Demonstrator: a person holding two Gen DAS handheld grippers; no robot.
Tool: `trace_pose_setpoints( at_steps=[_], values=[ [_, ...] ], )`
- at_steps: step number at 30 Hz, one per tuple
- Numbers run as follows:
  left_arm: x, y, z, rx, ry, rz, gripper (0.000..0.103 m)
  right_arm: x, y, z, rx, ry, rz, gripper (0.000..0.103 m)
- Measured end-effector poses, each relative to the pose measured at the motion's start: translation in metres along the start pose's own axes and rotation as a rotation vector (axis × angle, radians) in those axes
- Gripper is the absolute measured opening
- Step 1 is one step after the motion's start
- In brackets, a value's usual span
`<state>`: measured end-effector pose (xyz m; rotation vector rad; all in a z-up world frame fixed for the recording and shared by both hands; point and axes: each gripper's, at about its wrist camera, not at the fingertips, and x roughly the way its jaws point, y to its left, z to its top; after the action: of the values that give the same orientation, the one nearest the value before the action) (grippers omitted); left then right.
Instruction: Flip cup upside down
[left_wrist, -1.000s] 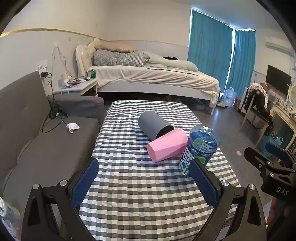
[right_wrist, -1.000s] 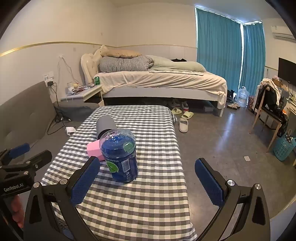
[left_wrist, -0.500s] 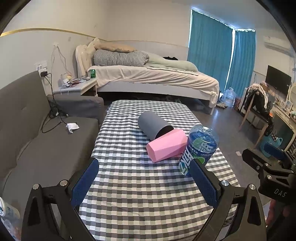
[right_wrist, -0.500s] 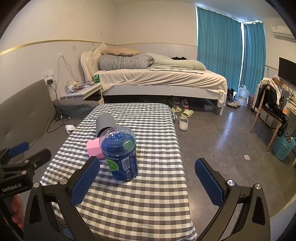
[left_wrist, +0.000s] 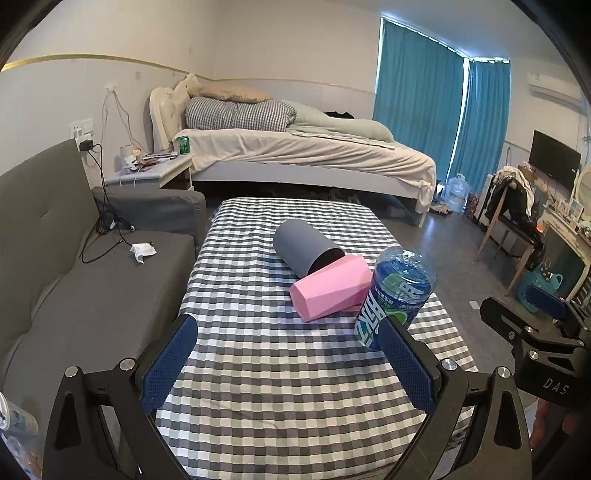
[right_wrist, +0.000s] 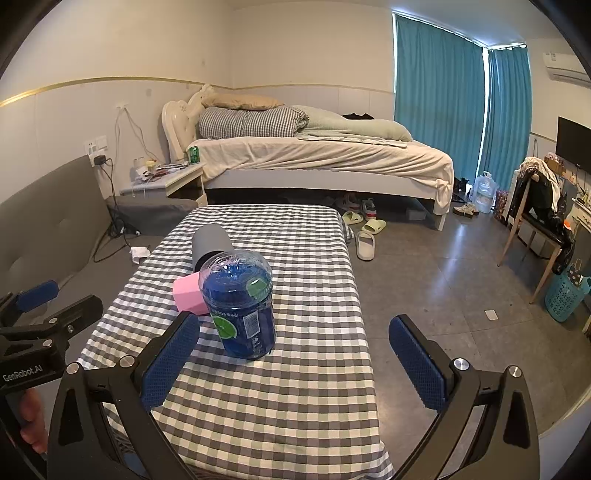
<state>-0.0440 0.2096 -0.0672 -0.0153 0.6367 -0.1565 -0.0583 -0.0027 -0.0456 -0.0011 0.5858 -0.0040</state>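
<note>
A grey cup (left_wrist: 306, 247) lies on its side on the checked table (left_wrist: 280, 387), its dark mouth turned toward me. Against it lies a pink faceted cup (left_wrist: 330, 288), also on its side. A blue plastic cup with a green label (left_wrist: 395, 295) stands bottom-up at the table's right. My left gripper (left_wrist: 284, 363) hangs open over the near table, short of all three. From the right wrist view the blue cup (right_wrist: 240, 304) hides most of the pink cup (right_wrist: 186, 293) and grey cup (right_wrist: 210, 242). My right gripper (right_wrist: 295, 358) is open, empty, low over the table's right edge.
A grey sofa (left_wrist: 74, 280) runs along the table's left side. A bed (right_wrist: 314, 158) stands behind it, with slippers (right_wrist: 365, 243) on the floor to the right. A chair (right_wrist: 535, 218) and a blue basket (right_wrist: 565, 295) stand at far right.
Both grippers have drifted slightly; the right one has backed off and turned a little. Nothing on the table has moved and both stay open.
</note>
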Motion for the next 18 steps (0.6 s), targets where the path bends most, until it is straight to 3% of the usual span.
trace_pose_setpoints(
  at_steps=[18],
  values=[
    [-0.0027, -0.0037, 0.0012, 0.003, -0.004, -0.005, 0.101, 0.0014, 0.002, 0.0003, -0.006, 0.005, -0.003, 0.103]
  ],
)
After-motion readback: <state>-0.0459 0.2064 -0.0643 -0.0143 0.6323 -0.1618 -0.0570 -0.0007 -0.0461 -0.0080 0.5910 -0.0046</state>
